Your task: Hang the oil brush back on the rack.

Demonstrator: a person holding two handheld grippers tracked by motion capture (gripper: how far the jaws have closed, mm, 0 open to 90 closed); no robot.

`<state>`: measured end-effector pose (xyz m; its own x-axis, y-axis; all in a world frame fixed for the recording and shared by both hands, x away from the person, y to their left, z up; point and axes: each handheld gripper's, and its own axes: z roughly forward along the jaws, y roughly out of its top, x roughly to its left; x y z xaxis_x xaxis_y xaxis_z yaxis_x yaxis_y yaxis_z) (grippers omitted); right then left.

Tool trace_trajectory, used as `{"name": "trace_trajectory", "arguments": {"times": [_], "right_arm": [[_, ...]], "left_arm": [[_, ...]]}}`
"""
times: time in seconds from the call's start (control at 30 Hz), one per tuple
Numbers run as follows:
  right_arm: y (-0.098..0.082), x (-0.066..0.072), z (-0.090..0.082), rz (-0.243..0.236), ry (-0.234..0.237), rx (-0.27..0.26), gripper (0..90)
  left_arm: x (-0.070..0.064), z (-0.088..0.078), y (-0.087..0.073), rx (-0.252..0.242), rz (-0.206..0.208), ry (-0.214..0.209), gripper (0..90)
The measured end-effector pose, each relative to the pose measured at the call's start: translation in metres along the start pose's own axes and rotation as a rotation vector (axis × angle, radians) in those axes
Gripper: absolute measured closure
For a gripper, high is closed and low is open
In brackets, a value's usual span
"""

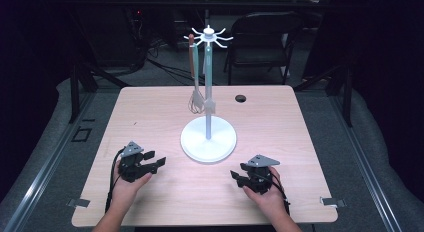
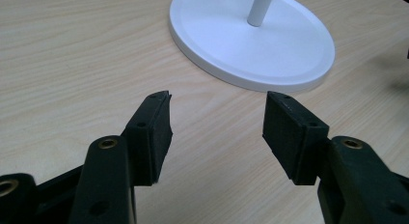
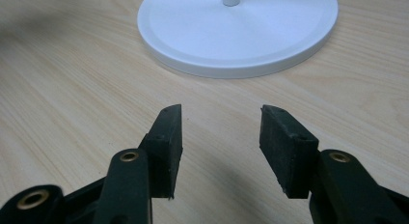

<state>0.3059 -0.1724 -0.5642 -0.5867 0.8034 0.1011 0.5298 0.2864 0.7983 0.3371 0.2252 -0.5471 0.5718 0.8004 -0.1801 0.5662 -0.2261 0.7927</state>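
Both black two-jaw grippers, left gripper [image 1: 159, 161] and right gripper [image 1: 235, 176], gape wide and empty; between them, just ahead, the tall white round-based utensil stand [image 1: 208, 137] rises upright.

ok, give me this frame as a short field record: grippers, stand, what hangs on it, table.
left gripper: open, nothing between the jaws, low over the table left of the stand's base
right gripper: open, nothing between the jaws, right of the base
stand: white, upright, round base, hooked top
whisk: hangs from a hook, brown handle
second utensil: pale, hangs beside the whisk, kind unclear
table: light wood, dark hole behind the stand
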Motion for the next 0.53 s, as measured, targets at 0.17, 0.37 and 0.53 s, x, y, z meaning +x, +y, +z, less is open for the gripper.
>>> {"name": "trace_trajectory", "arguments": {"times": [0.17, 0.37, 0.53], "right_arm": [[0.0002, -0.0013, -0.0004, 0.001, 0.001, 0.001, 50.5], [-0.0002, -0.0012, 0.0002, 0.000, -0.005, -0.001, 49.8], [-0.0009, -0.0027, 0.0004, 0.000, -0.011, 0.000, 49.1]], "left_arm": [[0.0011, 0.0032, -0.0040, 0.013, -0.004, 0.009, 42.5], [0.0026, 0.0081, -0.0078, 0.034, 0.003, 0.019, 41.2], [0.0045, 0.0081, -0.0079, 0.034, -0.002, 0.020, 40.0]]}}
